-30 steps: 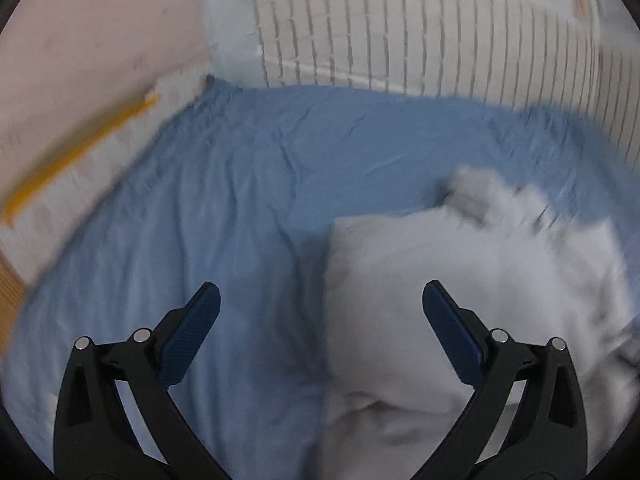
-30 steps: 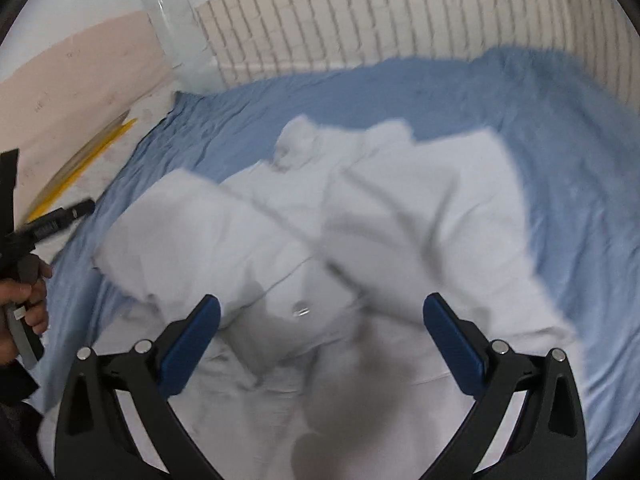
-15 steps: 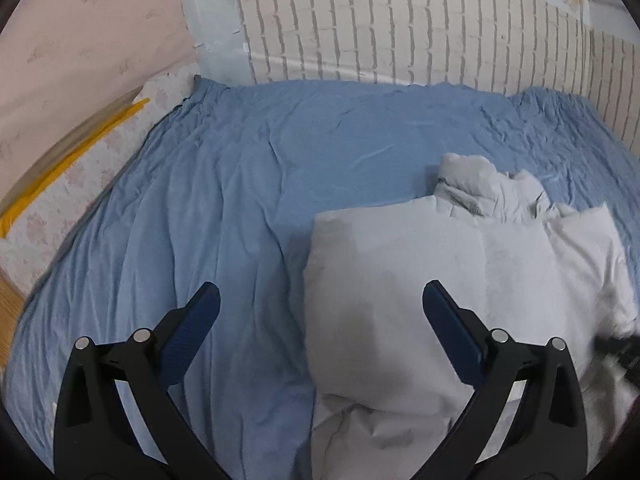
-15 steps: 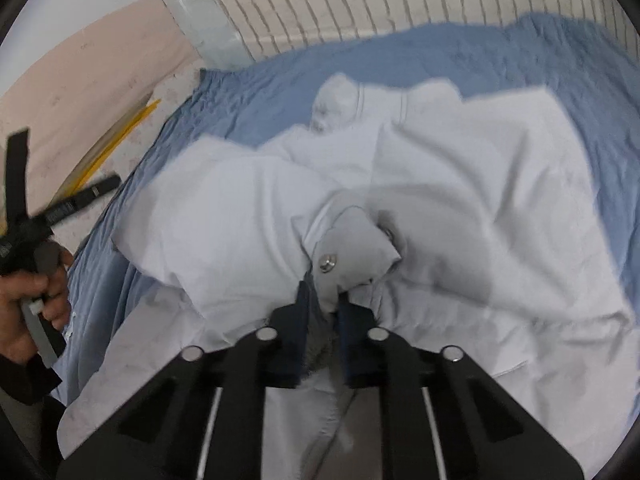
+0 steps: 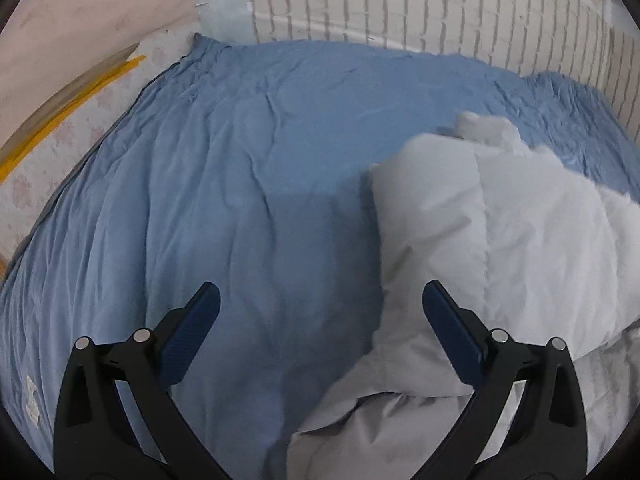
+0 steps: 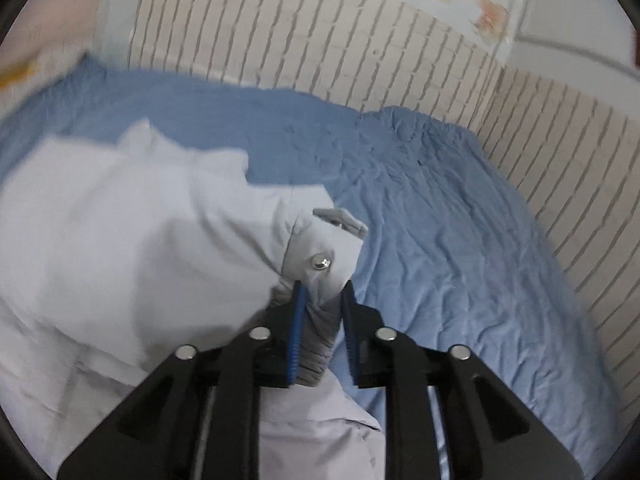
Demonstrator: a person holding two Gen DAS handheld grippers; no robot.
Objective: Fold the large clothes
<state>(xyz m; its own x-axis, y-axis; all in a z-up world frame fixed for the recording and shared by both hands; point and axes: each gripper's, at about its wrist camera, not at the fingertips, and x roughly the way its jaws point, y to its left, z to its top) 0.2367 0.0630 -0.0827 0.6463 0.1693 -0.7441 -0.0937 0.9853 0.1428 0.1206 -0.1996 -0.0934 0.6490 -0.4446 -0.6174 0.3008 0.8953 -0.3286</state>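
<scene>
Nearest the lens in the right wrist view, the right hand-held gripper [image 6: 320, 300] has a bunched sleeve cuff [image 6: 324, 260] of a pale grey jacket [image 6: 132, 248] between its blue pads [image 6: 297, 332]; its jaws are opening, with daylight showing on the right-hand side of the cloth while the left pad lies against it. A metal snap [image 6: 321, 262] glints on the cuff just beyond the fingertips, and a small tab [image 6: 340, 218] sticks out past it. The sleeve is drawn out toward the right of the garment, over the bed's blue sheet [image 6: 460, 240].

In the left wrist view, the left hand-held gripper [image 5: 320, 312] is spread wide and carries nothing. It hangs over the blue sheet [image 5: 240, 200], with the jacket's [image 5: 500, 240] left edge lying just inside its right finger. The garment lies in a puffy, rumpled heap on the right half of the bed, its collar [image 5: 484, 128] bunched at the far end.

By the look of it, folding has barely begun: one side seems turned over the body, but the outline is uneven, the hem near the cameras is loose and creased, and the sleeve is not yet laid flat. Smoothing, tucking the sleeves and the final folds all appear to remain.

Behind the bed runs a brick-patterned wall [image 5: 420, 8], with a pinkish panel [image 5: 80, 20] at far left.
</scene>
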